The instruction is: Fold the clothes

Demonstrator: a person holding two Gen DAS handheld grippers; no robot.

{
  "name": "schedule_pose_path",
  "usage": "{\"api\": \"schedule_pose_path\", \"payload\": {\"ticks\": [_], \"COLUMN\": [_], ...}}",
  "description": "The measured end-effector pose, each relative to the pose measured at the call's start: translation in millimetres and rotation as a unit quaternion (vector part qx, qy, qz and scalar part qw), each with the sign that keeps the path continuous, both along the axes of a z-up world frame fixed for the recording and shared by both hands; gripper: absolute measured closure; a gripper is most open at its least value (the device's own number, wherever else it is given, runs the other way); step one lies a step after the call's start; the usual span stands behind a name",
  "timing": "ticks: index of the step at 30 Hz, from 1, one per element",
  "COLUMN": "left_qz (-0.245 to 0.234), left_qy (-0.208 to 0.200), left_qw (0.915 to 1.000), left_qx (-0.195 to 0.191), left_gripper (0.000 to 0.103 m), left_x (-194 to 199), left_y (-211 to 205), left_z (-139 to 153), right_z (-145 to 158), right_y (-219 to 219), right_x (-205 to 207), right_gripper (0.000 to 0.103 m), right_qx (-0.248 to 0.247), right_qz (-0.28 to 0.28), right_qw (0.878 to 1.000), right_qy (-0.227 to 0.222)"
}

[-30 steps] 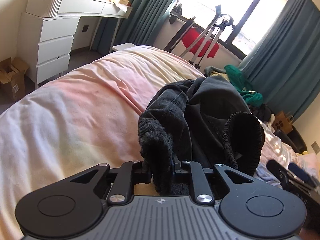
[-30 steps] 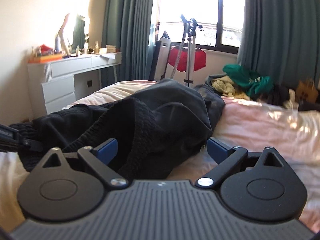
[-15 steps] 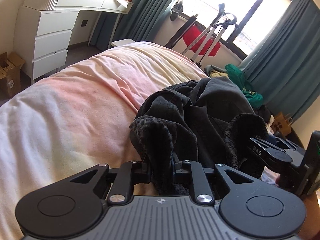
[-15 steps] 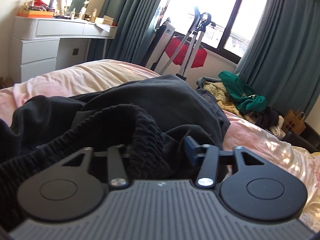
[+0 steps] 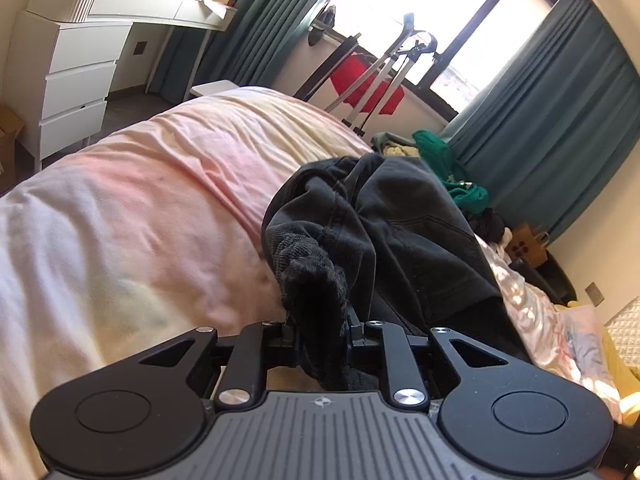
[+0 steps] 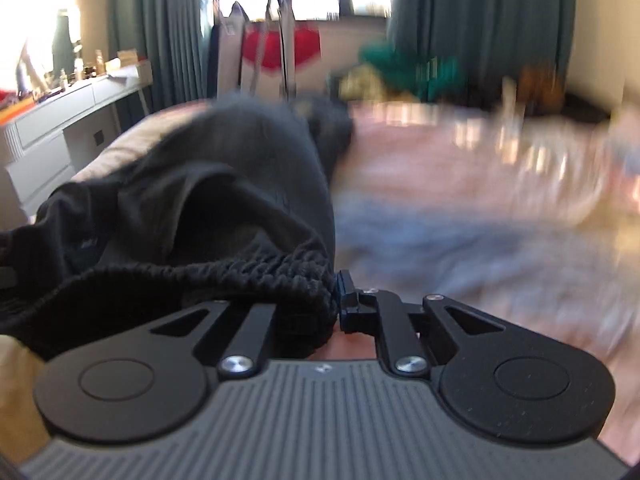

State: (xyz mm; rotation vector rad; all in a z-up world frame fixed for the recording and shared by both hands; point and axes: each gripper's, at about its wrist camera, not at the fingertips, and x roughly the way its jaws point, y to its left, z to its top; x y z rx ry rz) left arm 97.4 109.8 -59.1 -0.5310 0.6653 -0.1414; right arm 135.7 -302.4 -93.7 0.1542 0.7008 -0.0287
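Black sweatpants (image 5: 404, 236) are bunched in a heap on the pink and cream bedspread (image 5: 132, 216), sitting centre to lower right of the left wrist view. The left gripper (image 5: 322, 326) is clamped on a bunched bit of ribbed waistband or cuff, low in the middle of the frame, and the fabric sticks up in a wad right above the fingers. From there the rest of the garment drapes off toward the right.

The right wrist view is pretty smeared on its right half, so details there are mush. The right gripper (image 6: 335, 304) has its jaws closing, and the ribbed elastic edge (image 6: 224, 276) of the pants is pinched between them, low centre of the frame. That elastic band runs off to the left edge, with the dark fabric ballooning up behind it in the centre left.

Background stuff: a white dresser (image 5: 76, 68) with drawers sits in the upper left of the left wrist view, with bottles and clutter on top. Teal curtains (image 5: 560, 116) hang either side of a bright window (image 5: 436, 8) along the top. A folding rack (image 5: 384, 76) with something red on it stands under the window. A green garment (image 5: 448, 168) lies in a pile of clothes just past the sweatpants, right of centre.
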Motion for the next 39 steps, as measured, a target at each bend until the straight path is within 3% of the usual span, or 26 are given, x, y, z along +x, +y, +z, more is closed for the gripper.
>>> {"api": "schedule_pose_path", "payload": {"ticks": [2, 4, 13, 14, 17, 19, 24, 29, 31, 35, 39], "left_qz": [0.003, 0.007, 0.031, 0.032, 0.039, 0.042, 0.05, 0.054, 0.054, 0.053, 0.059], "left_qy": [0.009, 0.018, 0.011, 0.011, 0.007, 0.009, 0.012, 0.007, 0.004, 0.001, 0.001], "left_qw": [1.0, 0.9998, 0.9995, 0.9994, 0.9992, 0.9991, 0.9987, 0.9979, 0.9971, 0.9975, 0.9978], "left_qx": [0.001, -0.002, -0.004, -0.006, -0.005, -0.003, -0.002, 0.034, 0.054, 0.047, 0.03], "left_gripper": [0.082, 0.079, 0.079, 0.078, 0.074, 0.071, 0.067, 0.061, 0.06, 0.059, 0.057], "left_x": [-5, -9, -28, -28, -29, -29, -27, -24, -25, -24, -16], "left_y": [0, 1, 8, 9, 8, 7, 7, -1, -4, -4, -1], "left_z": [-2, -4, 4, 4, 6, 5, 4, 2, 1, 1, -3], "right_z": [-22, -34, -5, 0, 10, 13, 8, -5, -10, -24, -47], "right_y": [-18, -29, -35, -35, -33, -34, -48, -52, -58, -65, -62], "right_x": [-5, -10, -47, -51, -56, -54, -29, 41, 70, 115, 139], "right_gripper": [0.09, 0.09, 0.071, 0.062, 0.008, 0.01, 0.01, 0.01, 0.011, 0.011, 0.043], "right_qx": [0.073, 0.119, 0.164, 0.168, 0.205, 0.224, 0.225, 0.202, 0.215, 0.254, 0.253], "right_qz": [-0.015, -0.019, 0.041, 0.053, 0.105, 0.123, 0.064, 0.022, 0.014, 0.007, 0.017], "right_qw": [0.996, 0.991, 0.985, 0.984, 0.971, 0.964, 0.969, 0.979, 0.977, 0.967, 0.967], "right_qy": [0.043, 0.058, -0.024, -0.037, -0.069, -0.079, -0.074, -0.017, -0.002, 0.007, 0.011]}}
